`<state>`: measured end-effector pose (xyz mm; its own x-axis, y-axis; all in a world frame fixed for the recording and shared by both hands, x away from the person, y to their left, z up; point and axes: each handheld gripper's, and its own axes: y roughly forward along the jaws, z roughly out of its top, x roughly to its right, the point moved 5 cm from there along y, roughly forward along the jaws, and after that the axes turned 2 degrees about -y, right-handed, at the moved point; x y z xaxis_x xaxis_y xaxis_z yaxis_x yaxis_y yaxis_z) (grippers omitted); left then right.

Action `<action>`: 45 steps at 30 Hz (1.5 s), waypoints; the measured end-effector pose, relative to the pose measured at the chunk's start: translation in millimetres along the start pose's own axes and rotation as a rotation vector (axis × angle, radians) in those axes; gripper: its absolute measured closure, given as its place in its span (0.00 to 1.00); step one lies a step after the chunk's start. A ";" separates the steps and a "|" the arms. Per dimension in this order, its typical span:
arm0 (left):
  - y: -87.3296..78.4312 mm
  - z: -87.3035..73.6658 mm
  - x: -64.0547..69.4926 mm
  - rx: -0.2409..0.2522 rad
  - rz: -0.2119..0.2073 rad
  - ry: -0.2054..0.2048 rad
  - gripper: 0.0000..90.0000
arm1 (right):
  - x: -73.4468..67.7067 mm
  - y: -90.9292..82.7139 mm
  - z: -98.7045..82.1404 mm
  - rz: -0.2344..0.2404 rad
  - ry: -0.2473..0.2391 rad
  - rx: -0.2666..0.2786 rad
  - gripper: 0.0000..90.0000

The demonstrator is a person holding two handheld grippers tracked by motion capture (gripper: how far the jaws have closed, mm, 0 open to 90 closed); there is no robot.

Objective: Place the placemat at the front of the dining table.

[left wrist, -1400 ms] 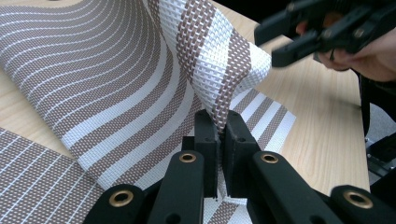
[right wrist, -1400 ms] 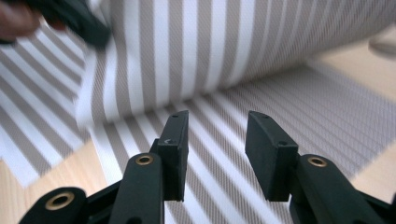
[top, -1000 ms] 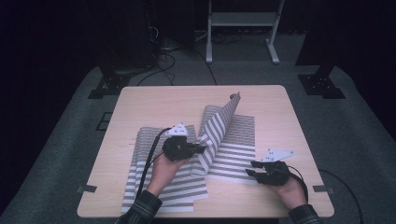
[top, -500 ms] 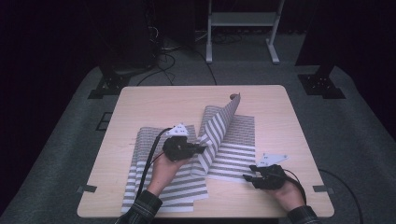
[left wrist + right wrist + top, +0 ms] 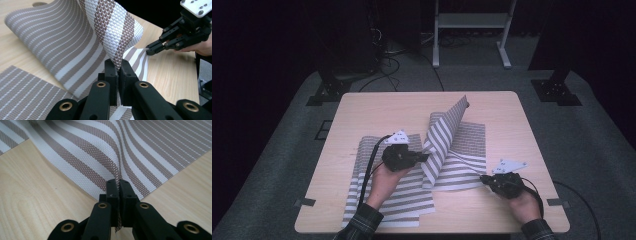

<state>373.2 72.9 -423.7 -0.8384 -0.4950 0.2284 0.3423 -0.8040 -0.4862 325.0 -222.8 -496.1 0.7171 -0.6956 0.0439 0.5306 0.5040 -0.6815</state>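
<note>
A woven placemat (image 5: pixel 447 130) with brown and white stripes lies on the right half of the wooden table (image 5: pixel 362 110), its left side lifted and curling up to a peak. My left gripper (image 5: pixel 424 157) is shut on that raised edge, and the weave (image 5: pixel 110 22) rises straight from its closed jaws (image 5: pixel 118 66). My right gripper (image 5: pixel 484 178) is shut on the mat's near right edge, pinching a ridge of cloth (image 5: pixel 117 183) just above the tabletop. The left gripper view also has the right gripper (image 5: pixel 150 51) biting that edge.
A second striped placemat (image 5: pixel 382 200) lies flat at the front left, under the left forearm. A metal stand (image 5: pixel 467 22), cables and dark equipment stand on the floor beyond the table's far edge.
The right hand shifted slightly at the mat's near right edge. The left gripper and the raised fold stayed in place.
</note>
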 end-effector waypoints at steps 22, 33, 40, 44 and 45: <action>-55.9 -11.8 -30.6 0.039 0.132 -0.051 0.97 | 44.8 -35.9 0.8 -0.104 0.091 0.102 0.97; -54.0 -38.6 -49.6 -0.032 0.143 -0.130 0.90 | 49.4 -33.4 3.5 -0.107 0.094 0.102 0.97; -53.7 -48.9 -57.1 -0.074 0.155 -0.153 0.63 | 50.6 -31.0 2.2 -0.101 0.094 0.096 0.97; -55.7 -52.7 -63.7 -0.081 0.148 -0.185 0.53 | 52.5 -30.4 1.8 -0.101 0.101 0.096 0.97; -55.4 -53.3 -65.4 -0.083 0.149 -0.191 0.50 | 53.3 -29.6 1.8 -0.100 0.101 0.096 0.97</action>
<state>386.4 167.3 -456.7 -0.6829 -0.6658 0.3006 0.4138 -0.6917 -0.5919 348.3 -273.9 -472.3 0.6124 -0.7899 0.0313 0.6413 0.4732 -0.6040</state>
